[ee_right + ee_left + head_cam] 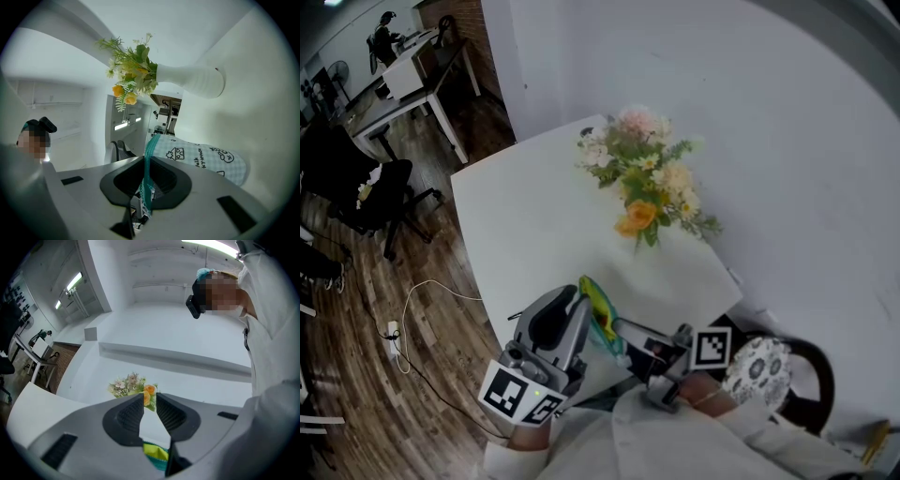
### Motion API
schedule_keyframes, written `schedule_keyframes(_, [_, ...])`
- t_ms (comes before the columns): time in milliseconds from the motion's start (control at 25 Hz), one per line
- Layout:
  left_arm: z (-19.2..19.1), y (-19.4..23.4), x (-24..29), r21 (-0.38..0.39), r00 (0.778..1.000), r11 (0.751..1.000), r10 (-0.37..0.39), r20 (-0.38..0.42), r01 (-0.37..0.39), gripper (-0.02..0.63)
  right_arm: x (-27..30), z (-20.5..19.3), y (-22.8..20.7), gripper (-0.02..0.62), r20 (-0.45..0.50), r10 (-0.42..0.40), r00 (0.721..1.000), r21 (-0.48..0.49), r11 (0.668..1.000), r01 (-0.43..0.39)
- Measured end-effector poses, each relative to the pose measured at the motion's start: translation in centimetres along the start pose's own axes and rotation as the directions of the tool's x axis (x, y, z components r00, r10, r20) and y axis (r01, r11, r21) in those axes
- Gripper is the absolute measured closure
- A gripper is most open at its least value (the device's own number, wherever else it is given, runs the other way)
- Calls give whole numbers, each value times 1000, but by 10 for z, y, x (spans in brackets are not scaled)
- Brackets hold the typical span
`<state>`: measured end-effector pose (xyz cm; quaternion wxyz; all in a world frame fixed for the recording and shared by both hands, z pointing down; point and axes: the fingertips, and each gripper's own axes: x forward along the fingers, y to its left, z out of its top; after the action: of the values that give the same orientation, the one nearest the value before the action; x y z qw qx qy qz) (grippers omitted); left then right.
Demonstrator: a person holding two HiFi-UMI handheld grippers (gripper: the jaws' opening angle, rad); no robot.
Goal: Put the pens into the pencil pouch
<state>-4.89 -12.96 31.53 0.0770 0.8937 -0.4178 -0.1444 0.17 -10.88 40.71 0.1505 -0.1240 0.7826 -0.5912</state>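
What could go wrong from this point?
1. The right gripper pinches the pouch only by its thin teal zipper edge; it might slip free.
2. The yellow-green lip sits deep between the jaws of the left gripper, grip unclear; pulling could lose it.
3. The flower vase stands just beyond; a swing could topple it.

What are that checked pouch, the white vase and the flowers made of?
The pouch looks like soft matte cloth: pale blue check, printed cartoons, its teal zip edge pinched flat in the jaws of the right gripper. The vase seems ceramic, perhaps plastic: smooth, white, ribbed, low gloss. The flowers are probably artificial, fabric or plastic; I cannot be sure.
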Motion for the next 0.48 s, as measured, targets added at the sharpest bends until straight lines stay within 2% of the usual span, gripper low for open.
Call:
schedule_keyframes(120, [-8,6,-2,51,998,999,12,-58,-9,540,-1,2,-1,555,1,-9,1000,-14,1000,9])
schedule_keyframes(200, [-15,10,-3,125,991,992,27,-129,-10,540,-1,5,0,555,3,-19,1000,-38,999,19])
schedule_keyframes(360, [-35,18,-3,312,954,950,77,-290,18,540,-1,10,-4,555,-1,-27,1000,-59,998,27])
schedule_keyframes(480, [-48,32,-10,380,919,924,119,-375,36,540,2,10,-3,555,-6,-16,1000,-55,998,16])
